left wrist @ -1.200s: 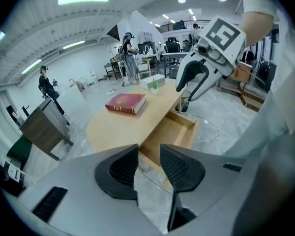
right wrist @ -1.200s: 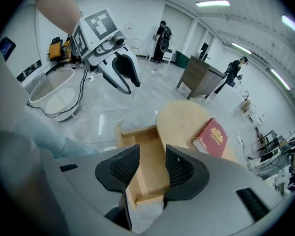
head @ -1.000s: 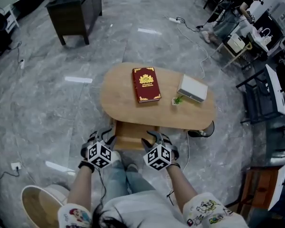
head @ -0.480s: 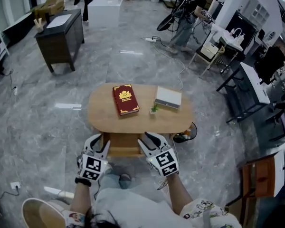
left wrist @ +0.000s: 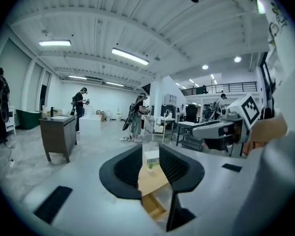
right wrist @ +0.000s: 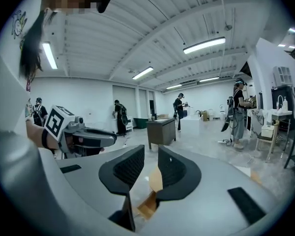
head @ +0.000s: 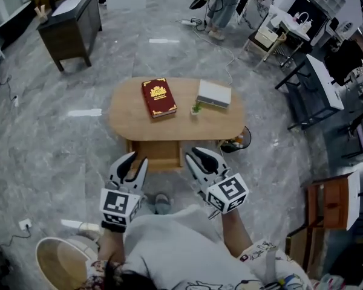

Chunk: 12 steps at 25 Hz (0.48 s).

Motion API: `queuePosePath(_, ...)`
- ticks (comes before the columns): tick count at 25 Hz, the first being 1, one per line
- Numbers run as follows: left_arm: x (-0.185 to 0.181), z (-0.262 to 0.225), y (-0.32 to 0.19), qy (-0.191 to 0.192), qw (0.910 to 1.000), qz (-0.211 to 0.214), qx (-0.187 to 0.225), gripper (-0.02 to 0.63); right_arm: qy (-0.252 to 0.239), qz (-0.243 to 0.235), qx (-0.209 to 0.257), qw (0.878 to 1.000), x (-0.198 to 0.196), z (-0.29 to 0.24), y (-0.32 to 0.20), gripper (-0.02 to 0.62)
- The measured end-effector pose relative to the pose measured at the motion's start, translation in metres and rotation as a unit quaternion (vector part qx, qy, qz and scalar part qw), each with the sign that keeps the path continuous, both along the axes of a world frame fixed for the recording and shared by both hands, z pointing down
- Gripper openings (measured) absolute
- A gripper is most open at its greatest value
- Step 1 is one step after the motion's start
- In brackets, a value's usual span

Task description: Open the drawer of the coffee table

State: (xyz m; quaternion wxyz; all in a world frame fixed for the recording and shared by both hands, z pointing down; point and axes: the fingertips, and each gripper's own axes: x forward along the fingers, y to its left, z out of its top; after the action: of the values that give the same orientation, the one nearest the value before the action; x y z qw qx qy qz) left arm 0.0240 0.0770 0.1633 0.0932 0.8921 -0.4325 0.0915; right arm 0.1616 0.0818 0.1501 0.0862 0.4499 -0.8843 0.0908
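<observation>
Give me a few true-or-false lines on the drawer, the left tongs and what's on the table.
1. The drawer is pulled out. True.
2. The left tongs grip the drawer. False: they are empty, jaws apart, held away from it.
3. A red book lies on the table. True.
4. The plant stands on the book. False: it stands on the table, between the book and the white box.

You stand on a grey marbled floor (head: pixel 54 132) in a big, white-walled hall. A dark cabinet (head: pixel 69 18) sits ahead to your left, desks (head: pixel 323 83) line your right, and strip lights (left wrist: pixel 130 56) glow on the white ribbed ceiling (left wrist: pixel 152 14).
</observation>
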Motion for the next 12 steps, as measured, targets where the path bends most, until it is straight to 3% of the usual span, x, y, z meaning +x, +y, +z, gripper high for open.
queuePosePath(4, -0.005, -0.008, 0.01, 0.021, 0.9998, 0.001, -0.001, 0.077, -0.002, -0.004, 0.006, 1.0, -0.016, -0.006, 0.005, 0.047)
queuePosePath(12, -0.024, -0.006, 0.014, 0.025, 0.9996, -0.009, -0.008, 0.038, -0.028, 0.045, 0.017, 0.998, -0.014, -0.017, 0.006, 0.008)
